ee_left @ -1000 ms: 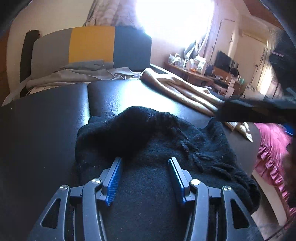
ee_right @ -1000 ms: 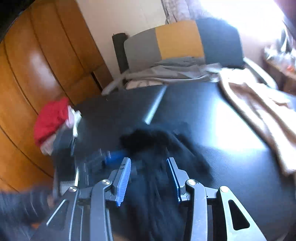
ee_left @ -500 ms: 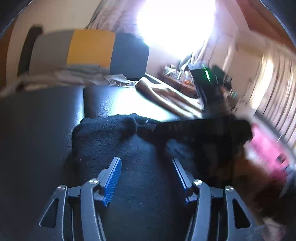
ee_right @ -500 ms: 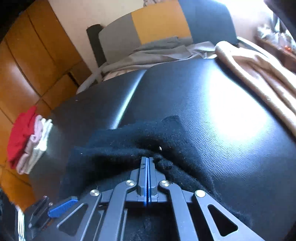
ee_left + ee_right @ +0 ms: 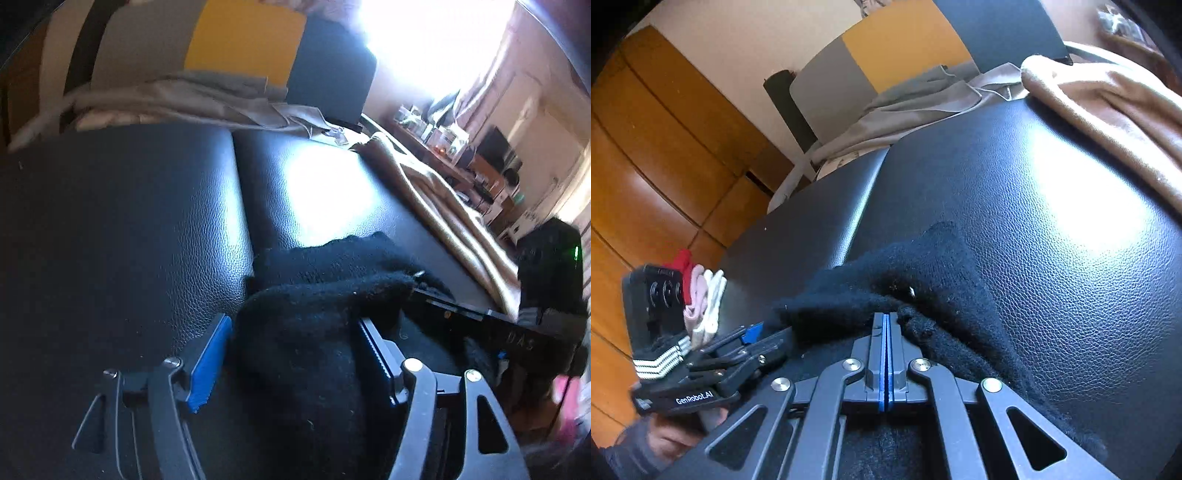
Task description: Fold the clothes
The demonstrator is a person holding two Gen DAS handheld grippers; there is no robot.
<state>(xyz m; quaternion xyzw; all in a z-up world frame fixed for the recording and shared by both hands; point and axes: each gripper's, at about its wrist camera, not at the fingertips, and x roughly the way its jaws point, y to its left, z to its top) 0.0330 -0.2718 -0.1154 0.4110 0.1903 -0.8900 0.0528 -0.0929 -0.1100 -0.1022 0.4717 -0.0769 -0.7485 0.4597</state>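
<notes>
Black knit garment (image 5: pixel 317 332) lies bunched on the near part of the black leather surface (image 5: pixel 122 229), straddling the seam (image 5: pixel 242 206) that splits the padding in two. My left gripper (image 5: pixel 295 354) has just been opening and its jaws stand wide, a thick fold of the knit between them; the blue pads (image 5: pixel 208 360) sit beside the fold and, as far as I can see, do not press it. My right gripper (image 5: pixel 885 325) is clamped fully together on a pinch of the same garment (image 5: pixel 923 280), the cloth ridging up ahead of its tips.

For room, the leather beyond the garment is bare and glare-lit toward the far edge, where grey cloth (image 5: pixel 192 99) is heaped against a grey, yellow and dark backrest (image 5: pixel 243 40). A tan blanket (image 5: pixel 439 206) runs along the right edge.

The left wrist view alone shows the cluttered shelf (image 5: pixel 443 140) by the bright window and the right gripper's body (image 5: pixel 546 288) coming in from the right. The right wrist view alone shows the wooden panelling (image 5: pixel 665 155), a small stack of red, pink and white clothes (image 5: pixel 700 295) at the surface's left edge, and the left gripper (image 5: pixel 713 365) low at the left, a hand (image 5: pixel 665 435) beneath it; its tips are partly hidden behind the knit there.
</notes>
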